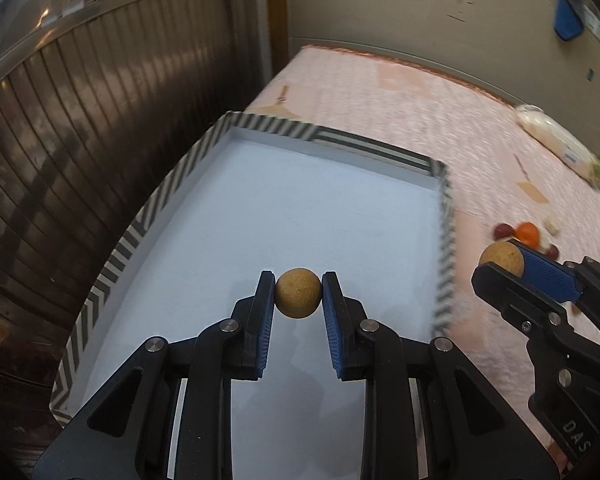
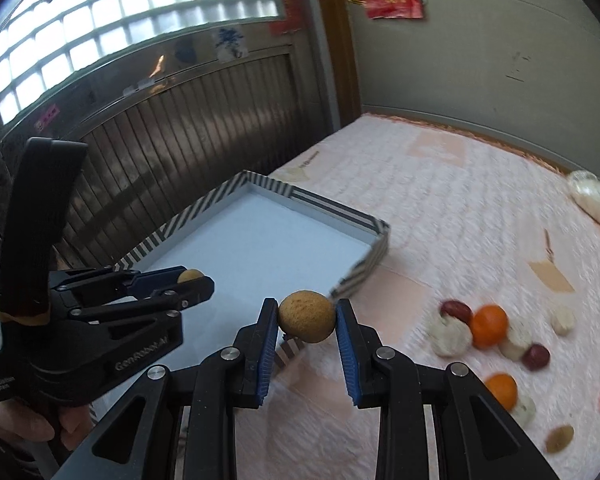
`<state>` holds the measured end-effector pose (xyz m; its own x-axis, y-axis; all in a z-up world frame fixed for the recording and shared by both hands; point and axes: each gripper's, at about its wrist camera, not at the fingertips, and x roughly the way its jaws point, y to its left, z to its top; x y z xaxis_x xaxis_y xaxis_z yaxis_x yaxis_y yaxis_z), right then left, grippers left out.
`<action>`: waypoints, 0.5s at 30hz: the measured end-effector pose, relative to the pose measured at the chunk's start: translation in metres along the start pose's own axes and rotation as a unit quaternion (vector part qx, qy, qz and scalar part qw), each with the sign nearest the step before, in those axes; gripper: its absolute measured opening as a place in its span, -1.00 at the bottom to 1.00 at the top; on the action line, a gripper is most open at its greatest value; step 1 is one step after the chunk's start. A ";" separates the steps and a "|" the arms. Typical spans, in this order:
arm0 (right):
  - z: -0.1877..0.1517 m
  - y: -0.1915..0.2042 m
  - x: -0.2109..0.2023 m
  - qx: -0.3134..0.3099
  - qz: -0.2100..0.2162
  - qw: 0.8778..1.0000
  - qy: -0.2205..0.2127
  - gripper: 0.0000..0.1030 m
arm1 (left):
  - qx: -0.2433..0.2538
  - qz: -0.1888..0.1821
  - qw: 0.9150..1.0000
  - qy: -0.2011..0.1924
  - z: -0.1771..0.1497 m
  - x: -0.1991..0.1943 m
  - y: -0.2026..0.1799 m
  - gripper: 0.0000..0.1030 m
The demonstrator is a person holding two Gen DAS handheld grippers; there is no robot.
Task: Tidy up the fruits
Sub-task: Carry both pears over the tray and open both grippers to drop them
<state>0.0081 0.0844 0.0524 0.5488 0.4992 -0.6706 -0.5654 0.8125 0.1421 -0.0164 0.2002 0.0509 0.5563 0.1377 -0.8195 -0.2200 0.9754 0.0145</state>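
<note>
My left gripper (image 1: 298, 294), clamped on a tan fruit (image 1: 298, 294), hung over the striped tray (image 1: 112, 256); my right gripper (image 2: 307, 322), pinching another (image 2: 307, 322), probably sat just outside its edge, tray at ten o'clock.

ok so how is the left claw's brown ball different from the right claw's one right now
The left claw holds its brown ball over the striped tray; the right claw holds its brown ball near the tray's corner, mostly over the pink bedcover. The right one looks slightly more orange. Both are round, speckled and pinched at the fingertips.
</note>
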 end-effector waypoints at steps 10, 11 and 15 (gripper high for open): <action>0.013 0.012 0.047 -0.015 0.010 0.999 0.026 -0.46 | -0.018 0.012 1.000 0.019 0.015 0.028 0.013 -0.55; 0.015 0.012 0.052 -0.015 0.010 0.999 0.029 -0.46 | -0.020 0.011 0.999 0.023 0.015 0.031 0.014 -0.55; 0.019 0.011 0.064 -0.019 0.008 0.999 0.037 -0.46 | -0.027 0.010 0.999 0.035 0.017 0.041 0.018 -0.55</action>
<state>0.0488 0.1307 0.0249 0.4929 0.4869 -0.7211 -0.5977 0.7917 0.1260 0.0164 0.2262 0.0273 0.4947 0.1437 -0.8571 -0.2745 0.9616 0.0028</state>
